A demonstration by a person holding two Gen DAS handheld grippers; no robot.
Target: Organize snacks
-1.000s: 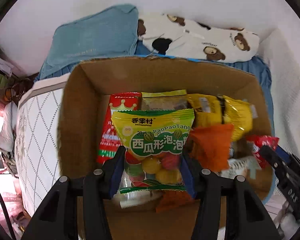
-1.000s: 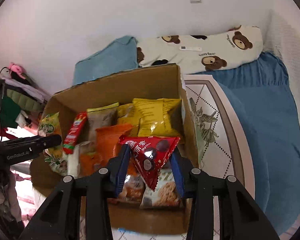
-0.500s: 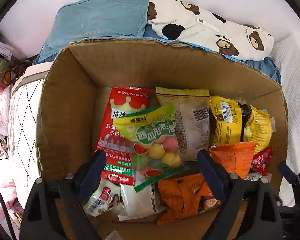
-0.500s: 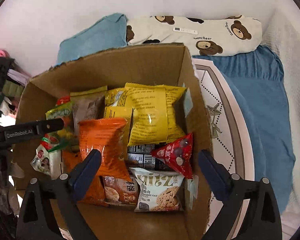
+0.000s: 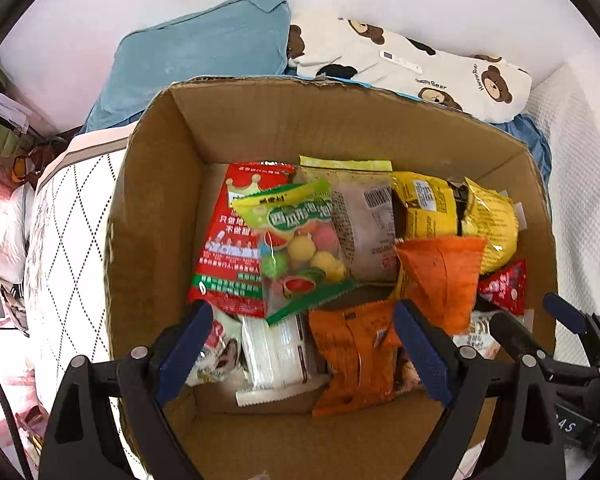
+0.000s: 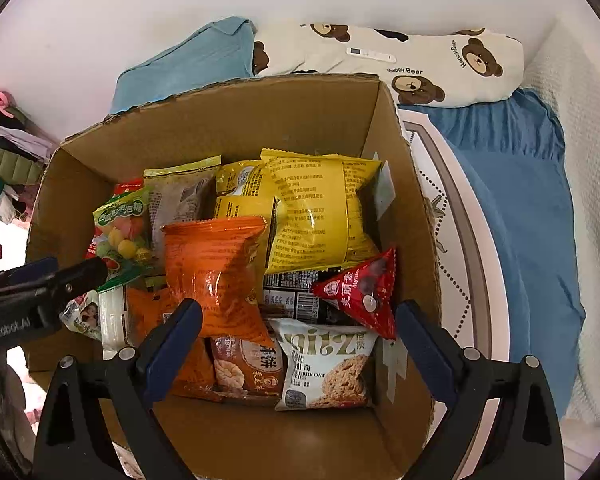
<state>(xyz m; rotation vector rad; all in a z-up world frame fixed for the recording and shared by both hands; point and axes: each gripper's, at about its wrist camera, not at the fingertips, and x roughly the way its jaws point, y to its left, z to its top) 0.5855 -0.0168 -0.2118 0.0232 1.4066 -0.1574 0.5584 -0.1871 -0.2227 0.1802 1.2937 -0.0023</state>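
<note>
Jaws of the left gripper (image 5: 302, 354) and the right gripper (image 6: 298, 350) are standing wide apart, holding nothing, both hanging over the near edge of the cardboard box (image 6: 236, 128). Inside the box, the green candy bag (image 5: 296, 240) is lying toward its left wall on a red packet (image 5: 228, 256), and the red triangular pouch (image 6: 360, 292) is leaning near its right wall.

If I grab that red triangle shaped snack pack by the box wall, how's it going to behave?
The red triangular pack looks puffed, with round pieces showing through its window, so it is probably light and would dent under a squeeze. Its glossy film may slip between the fingers. It leans on the cardboard box wall atop other packets, so a push would likely topple it rather than slide it.
</note>
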